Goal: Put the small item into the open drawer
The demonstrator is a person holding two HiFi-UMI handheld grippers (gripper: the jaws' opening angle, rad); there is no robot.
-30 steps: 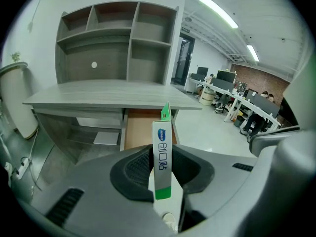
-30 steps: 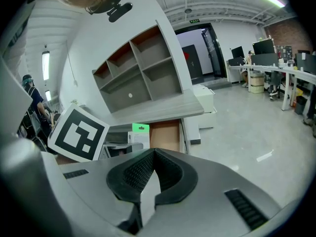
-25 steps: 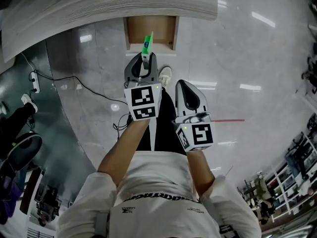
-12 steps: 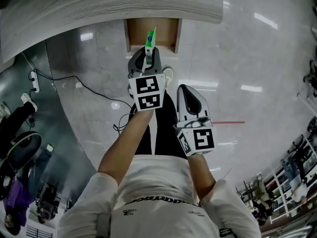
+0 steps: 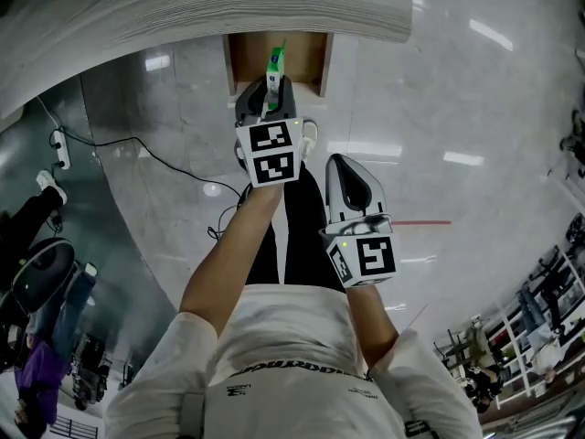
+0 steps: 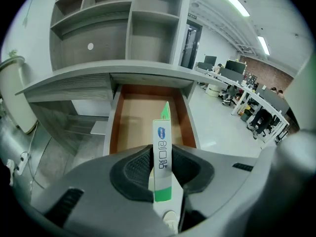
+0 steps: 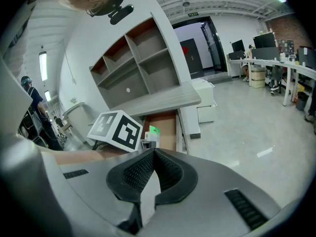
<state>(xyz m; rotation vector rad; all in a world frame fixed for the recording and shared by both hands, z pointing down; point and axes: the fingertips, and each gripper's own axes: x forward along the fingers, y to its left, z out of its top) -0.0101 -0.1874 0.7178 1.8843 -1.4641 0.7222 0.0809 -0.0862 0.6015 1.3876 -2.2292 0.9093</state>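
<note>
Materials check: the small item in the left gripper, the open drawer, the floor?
The small item: likely printed card or laminated film; flat, crisp edges, white-green print. The drawer: brown wood-look board inside, matte; grey rim, probably laminate. The floor: polished stone or tile, glossy; mirrors the ceiling lights.

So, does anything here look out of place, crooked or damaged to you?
Nothing stands out. The left gripper holds the green-and-white packet upright between its fingers, aimed at the open drawer, which sits straight and looks intact. The right gripper is shut with nothing in it.
</note>
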